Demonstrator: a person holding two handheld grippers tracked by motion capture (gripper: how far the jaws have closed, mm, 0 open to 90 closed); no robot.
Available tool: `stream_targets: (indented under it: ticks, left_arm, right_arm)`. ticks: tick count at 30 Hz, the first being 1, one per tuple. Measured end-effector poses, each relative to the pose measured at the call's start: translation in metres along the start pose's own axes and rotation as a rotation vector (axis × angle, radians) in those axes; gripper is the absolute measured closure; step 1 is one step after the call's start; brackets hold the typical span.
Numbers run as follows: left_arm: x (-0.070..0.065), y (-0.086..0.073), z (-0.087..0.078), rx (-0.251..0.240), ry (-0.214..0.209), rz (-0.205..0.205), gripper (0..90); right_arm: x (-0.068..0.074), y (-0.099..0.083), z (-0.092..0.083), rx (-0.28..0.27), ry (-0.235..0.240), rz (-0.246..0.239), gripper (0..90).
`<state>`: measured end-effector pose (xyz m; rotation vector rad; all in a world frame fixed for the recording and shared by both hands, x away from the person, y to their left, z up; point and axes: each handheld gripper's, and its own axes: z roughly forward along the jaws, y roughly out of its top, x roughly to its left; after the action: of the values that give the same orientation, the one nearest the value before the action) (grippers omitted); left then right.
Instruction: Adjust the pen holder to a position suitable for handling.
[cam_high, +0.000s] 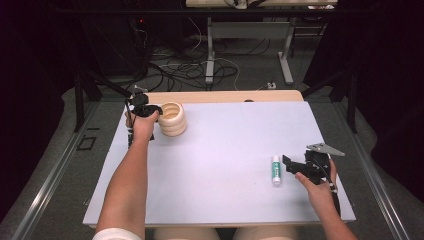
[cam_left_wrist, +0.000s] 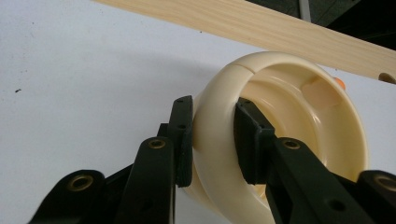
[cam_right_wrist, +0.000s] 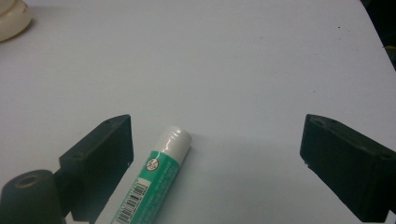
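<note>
A cream ribbed ring-shaped holder (cam_high: 172, 119) stands at the far left of the white tabletop (cam_high: 225, 145). My left gripper (cam_high: 152, 110) is shut on its near wall: in the left gripper view one pad (cam_left_wrist: 183, 135) presses the outside of the holder (cam_left_wrist: 299, 121) and the other the inside, my left gripper (cam_left_wrist: 212, 112) straddling the rim. A green-and-white tube (cam_high: 276, 170) lies at the front right. My right gripper (cam_high: 286, 161) stands open just right of it. In the right gripper view the tube (cam_right_wrist: 159, 172) lies between the jaws of my right gripper (cam_right_wrist: 217, 154), close to the left one and untouched.
A wooden strip (cam_high: 225, 96) runs along the table's far edge, just behind the holder. Beyond it are table legs and cables on the floor (cam_high: 210, 65). A corner of the cream holder (cam_right_wrist: 11, 18) shows far off in the right gripper view.
</note>
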<state>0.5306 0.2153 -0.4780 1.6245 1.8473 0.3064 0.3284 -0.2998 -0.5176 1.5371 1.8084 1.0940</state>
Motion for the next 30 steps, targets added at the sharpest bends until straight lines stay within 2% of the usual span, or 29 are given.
stream_targets:
  ticks: [2, 5, 7, 14, 21, 30]
  left_arm:
    - [-0.001, -0.001, 0.000, 0.003, -0.002, -0.009, 70.5]
    - [-0.002, -0.001, 0.000, 0.011, -0.012, 0.011, 70.6]
    - [-0.005, -0.001, -0.001, 0.013, -0.010, 0.005, 70.6]
    - [-0.018, -0.004, -0.008, 0.016, -0.045, 0.035, 70.6]
    - [-0.035, -0.009, -0.015, 0.024, -0.079, 0.081, 70.6]
    - [-0.062, -0.022, -0.027, 0.061, -0.146, 0.172, 70.6]
  right_arm:
    - [0.000, 0.000, 0.000, 0.002, -0.003, -0.003, 9.0]
    - [0.000, 0.000, 0.000, 0.001, -0.002, -0.003, 9.1]
    - [0.000, 0.000, 0.000, -0.001, -0.004, -0.009, 9.0]
    - [0.000, 0.000, 0.001, -0.002, -0.007, -0.006, 9.1]
    - [0.001, 0.001, 0.000, -0.007, -0.002, -0.008, 9.0]
    - [0.001, 0.001, 0.000, -0.009, -0.003, -0.004, 9.1]
